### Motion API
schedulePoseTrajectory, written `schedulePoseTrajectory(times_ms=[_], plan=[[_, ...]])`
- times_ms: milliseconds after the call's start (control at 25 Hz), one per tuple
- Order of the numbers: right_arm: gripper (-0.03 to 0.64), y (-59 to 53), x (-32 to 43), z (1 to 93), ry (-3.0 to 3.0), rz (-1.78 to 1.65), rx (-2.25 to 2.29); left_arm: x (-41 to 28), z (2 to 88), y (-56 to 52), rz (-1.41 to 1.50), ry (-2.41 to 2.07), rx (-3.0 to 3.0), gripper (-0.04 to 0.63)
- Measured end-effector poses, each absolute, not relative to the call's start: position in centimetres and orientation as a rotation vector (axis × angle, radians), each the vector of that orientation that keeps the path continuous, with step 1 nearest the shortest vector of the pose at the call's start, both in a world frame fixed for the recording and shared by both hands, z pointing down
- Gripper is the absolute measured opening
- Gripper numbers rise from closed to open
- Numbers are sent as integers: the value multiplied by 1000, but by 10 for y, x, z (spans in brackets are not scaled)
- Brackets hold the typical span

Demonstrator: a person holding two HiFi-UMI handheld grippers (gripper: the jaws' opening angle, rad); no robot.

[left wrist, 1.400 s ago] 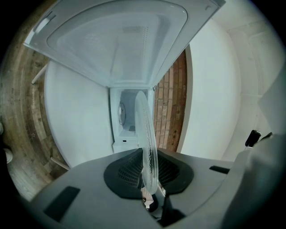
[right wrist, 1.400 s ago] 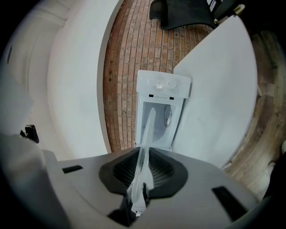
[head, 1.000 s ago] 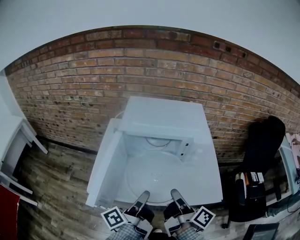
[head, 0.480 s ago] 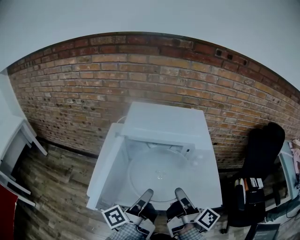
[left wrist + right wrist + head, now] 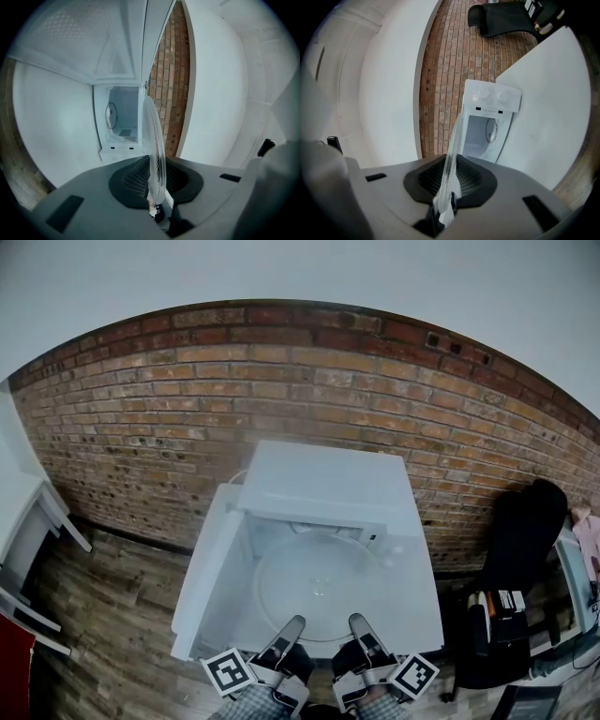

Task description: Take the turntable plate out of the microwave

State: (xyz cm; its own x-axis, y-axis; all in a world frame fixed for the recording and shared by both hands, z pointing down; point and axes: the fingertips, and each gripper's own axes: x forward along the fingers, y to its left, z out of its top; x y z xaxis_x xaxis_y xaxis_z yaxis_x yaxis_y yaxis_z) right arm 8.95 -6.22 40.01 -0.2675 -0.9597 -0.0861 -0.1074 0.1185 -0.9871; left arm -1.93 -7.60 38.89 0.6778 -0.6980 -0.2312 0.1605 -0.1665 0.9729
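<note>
Pinching the near rim of the clear turntable plate (image 5: 317,585): left gripper (image 5: 290,628) and right gripper (image 5: 360,625) side by side, each with its jaws clamped on the glass edge. Plate is level above the white counter (image 5: 417,610), outside the cavity. Beyond it sits the white microwave (image 5: 325,480), door (image 5: 208,570) swung open to the left. Brick wall (image 5: 281,381) behind.

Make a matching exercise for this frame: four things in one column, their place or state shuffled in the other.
1 turntable plate
2 microwave door
3 brick wall
4 right gripper

A swung open at the left
B clamped on the plate's near rim
C clear glass
D behind the microwave

Pairs: 1-C, 2-A, 3-D, 4-B
</note>
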Motion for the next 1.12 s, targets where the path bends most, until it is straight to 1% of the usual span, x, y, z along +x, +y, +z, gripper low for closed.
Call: schedulePoseTrajectory(times_ms=[1120], plan=[[55, -62, 88, 402, 1544, -1261, -1080, -22, 391, -75, -816, -462, 1543, 51]])
